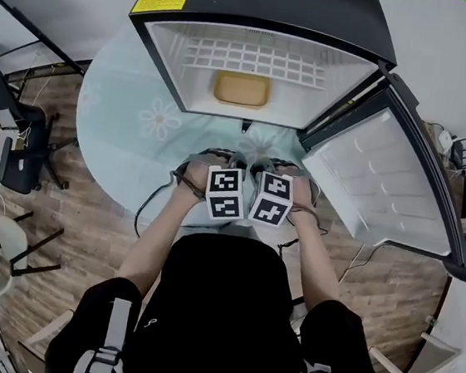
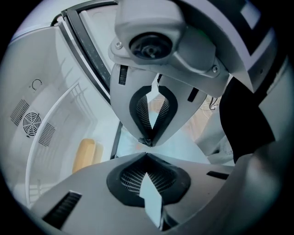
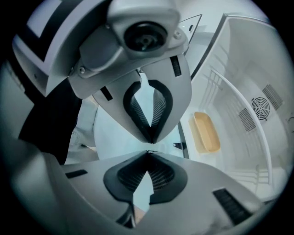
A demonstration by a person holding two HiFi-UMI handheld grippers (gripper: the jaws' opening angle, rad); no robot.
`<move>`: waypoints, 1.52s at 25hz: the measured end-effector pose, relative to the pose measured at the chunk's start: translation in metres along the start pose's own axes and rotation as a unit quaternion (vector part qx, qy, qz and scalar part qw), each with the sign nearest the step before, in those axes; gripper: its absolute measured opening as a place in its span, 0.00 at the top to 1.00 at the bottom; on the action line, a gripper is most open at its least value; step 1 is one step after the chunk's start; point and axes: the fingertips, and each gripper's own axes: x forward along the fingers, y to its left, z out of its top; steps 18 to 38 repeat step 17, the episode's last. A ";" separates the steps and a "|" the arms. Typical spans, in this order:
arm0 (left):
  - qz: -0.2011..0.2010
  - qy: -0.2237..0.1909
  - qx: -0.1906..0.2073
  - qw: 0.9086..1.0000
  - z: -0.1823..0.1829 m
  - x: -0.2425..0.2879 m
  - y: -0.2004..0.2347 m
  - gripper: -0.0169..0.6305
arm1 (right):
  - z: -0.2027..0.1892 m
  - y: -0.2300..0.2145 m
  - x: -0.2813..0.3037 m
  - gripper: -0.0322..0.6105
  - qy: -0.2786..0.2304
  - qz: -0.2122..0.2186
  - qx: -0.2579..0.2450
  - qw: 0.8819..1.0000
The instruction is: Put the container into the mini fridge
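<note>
The tan rectangular container point(image 1: 241, 89) lies on the floor of the open mini fridge point(image 1: 257, 50), under its white wire shelf. The same container point(image 2: 84, 154) shows at the left of the left gripper view and, as the container point(image 3: 206, 132), at the right of the right gripper view. Both grippers are held side by side close to the person's body, well in front of the fridge. My left gripper point(image 2: 147, 148) is shut with nothing between its jaws. My right gripper point(image 3: 149, 147) is shut and empty too. In the head view only their marker cubes point(image 1: 247, 196) show.
The fridge door point(image 1: 393, 179) stands swung open to the right. The fridge sits on a round pale-blue table point(image 1: 124, 119) with flower print. Black cables trail off the table's front edge. Chairs point(image 1: 5, 239) and wooden floor lie to the left.
</note>
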 end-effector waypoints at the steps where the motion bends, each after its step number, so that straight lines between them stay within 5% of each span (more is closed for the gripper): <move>1: 0.001 -0.002 0.001 1.000 0.001 -0.001 -0.002 0.95 | -0.001 0.003 -0.001 0.94 0.003 -0.001 -0.001 1.000; 15: -0.009 -0.009 0.018 1.000 0.044 0.009 -0.036 0.95 | -0.043 0.027 -0.022 0.94 0.002 -0.017 0.020 1.000; 38: -0.008 -0.010 0.017 1.000 0.045 0.008 -0.037 0.95 | -0.044 0.026 -0.023 0.94 0.002 -0.023 0.023 0.999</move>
